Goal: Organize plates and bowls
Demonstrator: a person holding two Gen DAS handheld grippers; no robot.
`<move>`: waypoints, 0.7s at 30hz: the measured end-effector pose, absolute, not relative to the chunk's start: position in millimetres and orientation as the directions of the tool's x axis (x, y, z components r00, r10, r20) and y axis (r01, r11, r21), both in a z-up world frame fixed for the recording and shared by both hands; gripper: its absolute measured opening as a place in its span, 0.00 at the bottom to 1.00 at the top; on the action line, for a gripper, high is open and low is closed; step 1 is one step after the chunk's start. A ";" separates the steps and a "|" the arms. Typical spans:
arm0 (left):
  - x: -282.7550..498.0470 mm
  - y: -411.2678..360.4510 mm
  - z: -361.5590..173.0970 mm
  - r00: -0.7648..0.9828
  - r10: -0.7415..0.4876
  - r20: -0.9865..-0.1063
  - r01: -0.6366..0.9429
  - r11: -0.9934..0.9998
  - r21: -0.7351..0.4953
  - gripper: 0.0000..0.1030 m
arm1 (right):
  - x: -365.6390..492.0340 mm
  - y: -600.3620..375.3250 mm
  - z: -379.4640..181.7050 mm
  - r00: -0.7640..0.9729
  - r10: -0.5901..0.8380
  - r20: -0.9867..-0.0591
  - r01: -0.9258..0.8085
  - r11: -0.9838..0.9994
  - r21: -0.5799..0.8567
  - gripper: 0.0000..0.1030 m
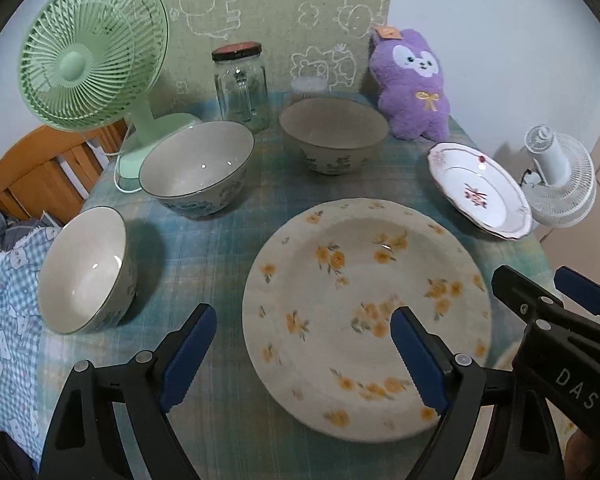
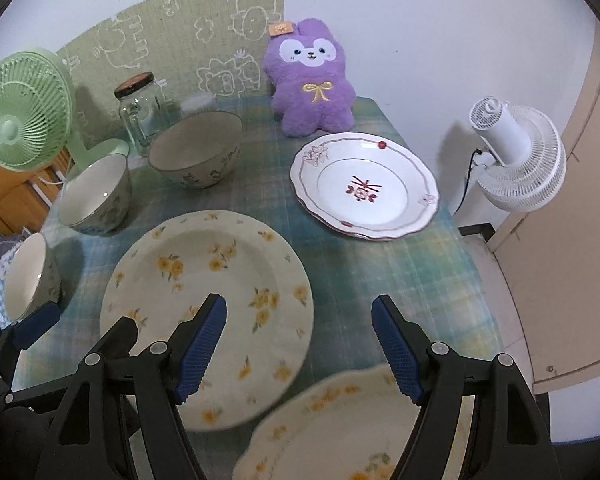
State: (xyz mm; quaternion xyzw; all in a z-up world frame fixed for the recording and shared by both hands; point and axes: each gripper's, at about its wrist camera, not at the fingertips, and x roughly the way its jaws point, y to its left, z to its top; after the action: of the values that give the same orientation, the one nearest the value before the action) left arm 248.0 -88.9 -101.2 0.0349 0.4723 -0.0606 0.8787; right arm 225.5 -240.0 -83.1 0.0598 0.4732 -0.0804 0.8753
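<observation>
Crockery covers the cloth: a yellow-flowered plate (image 1: 364,300) at centre frame, a second one (image 2: 340,432) at the lower edge of the right view, a white red-patterned plate (image 2: 364,192) toward the upper right, and three bowls (image 1: 198,168) along the left. All look glazed, stiff, slick and breakable, with some weight. Both the left gripper (image 1: 304,356) and the right gripper (image 2: 300,344) hover spread and empty. A rim pinch seems the safest hold.
</observation>
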 end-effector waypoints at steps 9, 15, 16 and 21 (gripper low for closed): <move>282.3 -84.8 -137.2 0.498 -0.053 -0.866 0.122 0.992 0.009 0.81 | 262.5 -236.3 -118.8 0.498 -0.095 -0.862 0.195 0.981 0.004 0.76; 294.4 -83.0 -155.3 0.462 -0.042 -0.886 0.108 0.994 0.009 0.76 | 276.5 -236.2 -139.4 0.463 -0.096 -0.881 0.197 0.980 -0.003 0.76; 295.6 -82.8 -157.6 0.456 -0.043 -0.889 0.107 0.994 0.006 0.74 | 278.2 -236.1 -142.2 0.459 -0.092 -0.884 0.196 0.981 0.000 0.76; 298.0 -84.5 -161.6 0.452 -0.059 -0.890 0.116 0.993 -0.007 0.67 | 283.2 -236.4 -149.5 0.454 -0.060 -0.889 0.186 0.982 0.029 0.73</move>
State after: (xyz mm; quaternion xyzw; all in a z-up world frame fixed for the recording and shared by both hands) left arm 298.0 -84.5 -161.6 0.0274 0.5207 -0.0516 0.8518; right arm 283.2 -236.4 -149.5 0.0609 0.5175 -0.0721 0.8505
